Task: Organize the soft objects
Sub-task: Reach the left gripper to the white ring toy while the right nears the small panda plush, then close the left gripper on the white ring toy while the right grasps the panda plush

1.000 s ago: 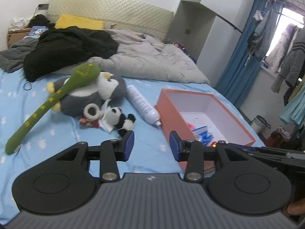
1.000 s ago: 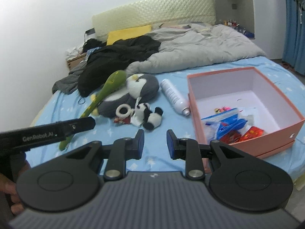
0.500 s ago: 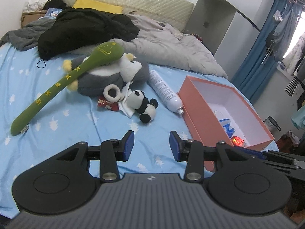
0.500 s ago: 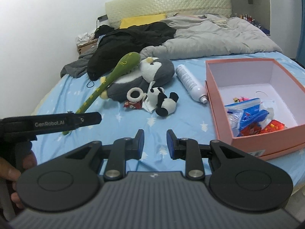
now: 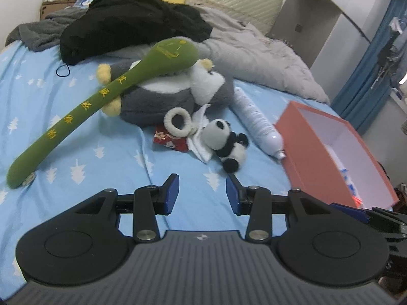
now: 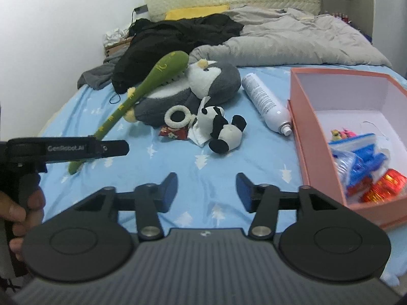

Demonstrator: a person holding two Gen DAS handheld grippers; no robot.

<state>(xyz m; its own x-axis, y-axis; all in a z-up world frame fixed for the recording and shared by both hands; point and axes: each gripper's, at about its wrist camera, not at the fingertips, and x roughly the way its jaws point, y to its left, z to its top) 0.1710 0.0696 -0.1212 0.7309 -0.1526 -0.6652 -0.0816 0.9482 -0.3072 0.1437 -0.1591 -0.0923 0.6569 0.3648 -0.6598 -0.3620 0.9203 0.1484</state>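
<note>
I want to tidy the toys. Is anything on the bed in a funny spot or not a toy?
Yes. A white spray bottle lies on its side between the grey plush and the pink box; it is hard, not soft. The green plush stick leans crookedly across the grey plush. A red packet and white cloth are jumbled beside the panda.

Your left gripper (image 5: 202, 190) points forward and downward, its blue-padded jaws parted with nothing between them. Your right gripper (image 6: 206, 190) is angled down the same way, and its jaws are opening, with nothing between the pads. From the right wrist view, your left gripper's body reaches in from the left edge, and your left hand (image 6: 19, 211) wraps around its black handle, fingers curled at the grip.
</note>
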